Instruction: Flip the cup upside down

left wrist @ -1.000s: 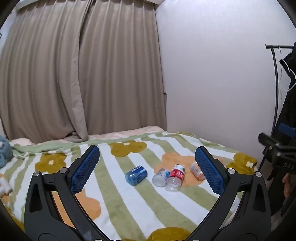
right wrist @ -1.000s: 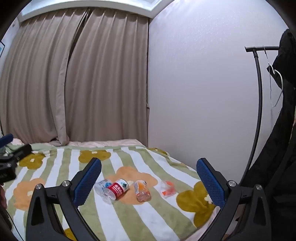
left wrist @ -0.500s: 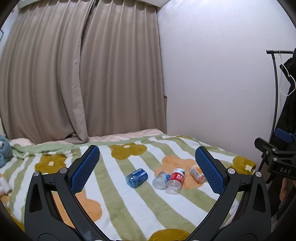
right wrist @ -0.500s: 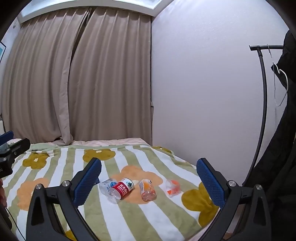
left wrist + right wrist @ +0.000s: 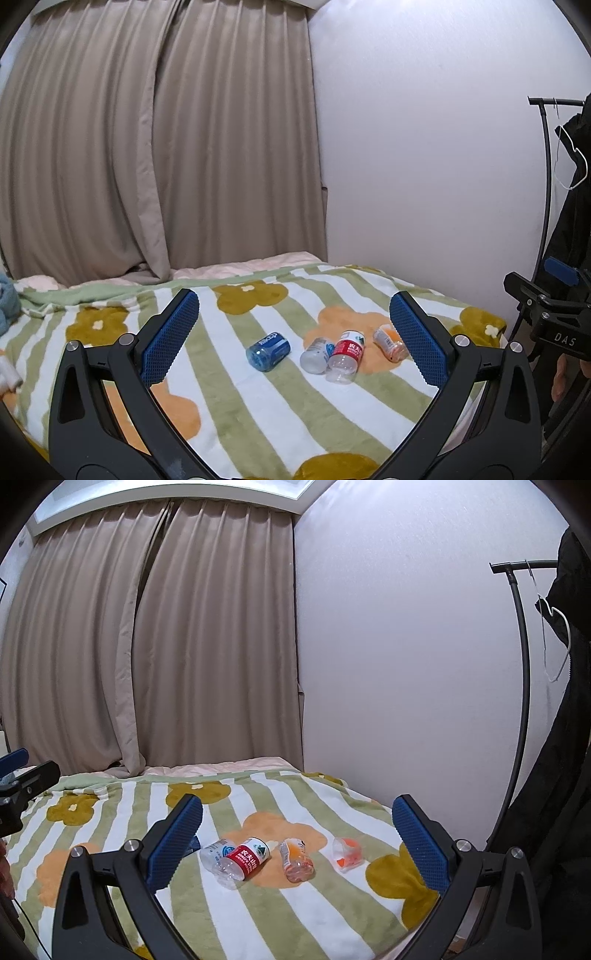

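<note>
A small clear cup with orange print (image 5: 347, 854) appears to lie on its side on the striped flower blanket (image 5: 280, 904), at the right end of a row of containers. In the left wrist view the cup is hidden behind my right-hand finger. My right gripper (image 5: 297, 801) hovers open well short of the cup, nothing between its blue pads. My left gripper (image 5: 294, 299) is likewise open and empty, above the near part of the bed.
A blue can (image 5: 269, 350), a clear bottle (image 5: 314, 356), a red-label bottle (image 5: 345, 356) and an orange bottle (image 5: 389, 343) lie on the blanket. A wall borders the bed on the right, with curtains behind it. A clothes rack (image 5: 521, 701) with a dark coat stands at the right.
Both views have shifted only slightly; the right wrist view shows the row a little further right. Both grippers stayed open and nothing on the bed moved.
</note>
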{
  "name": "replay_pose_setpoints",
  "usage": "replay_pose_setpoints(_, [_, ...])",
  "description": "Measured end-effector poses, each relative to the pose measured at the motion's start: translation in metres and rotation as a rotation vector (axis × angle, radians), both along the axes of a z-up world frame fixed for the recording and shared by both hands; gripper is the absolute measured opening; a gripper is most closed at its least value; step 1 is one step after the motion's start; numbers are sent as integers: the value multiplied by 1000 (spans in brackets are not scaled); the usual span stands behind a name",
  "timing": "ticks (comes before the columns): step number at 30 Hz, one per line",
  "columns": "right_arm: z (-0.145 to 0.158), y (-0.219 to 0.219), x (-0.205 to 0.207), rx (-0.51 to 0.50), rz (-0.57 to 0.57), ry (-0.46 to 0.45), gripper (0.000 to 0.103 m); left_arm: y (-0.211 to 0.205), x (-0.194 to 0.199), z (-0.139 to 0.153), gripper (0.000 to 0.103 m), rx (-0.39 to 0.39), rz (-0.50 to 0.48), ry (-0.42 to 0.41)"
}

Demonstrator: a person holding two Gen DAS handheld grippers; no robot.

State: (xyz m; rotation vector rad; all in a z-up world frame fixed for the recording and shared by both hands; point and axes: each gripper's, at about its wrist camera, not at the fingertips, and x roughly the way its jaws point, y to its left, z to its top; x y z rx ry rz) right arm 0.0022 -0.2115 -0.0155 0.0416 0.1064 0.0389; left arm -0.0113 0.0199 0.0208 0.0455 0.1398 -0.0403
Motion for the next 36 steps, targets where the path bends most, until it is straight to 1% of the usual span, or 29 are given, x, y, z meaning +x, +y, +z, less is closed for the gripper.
replay_pose_setpoints(4, [-1, -2, 1, 16, 7, 1, 103, 0, 2, 1, 103, -6, 0, 6])
replay_pose_setpoints(8, [-2, -2, 1, 3, 4, -3, 103, 0, 3, 3, 103, -11, -3, 4])
replay_pose_setpoints(36, [-3, -5, 2, 5, -3, -1, 103, 2, 1, 2, 103, -12, -10, 9])
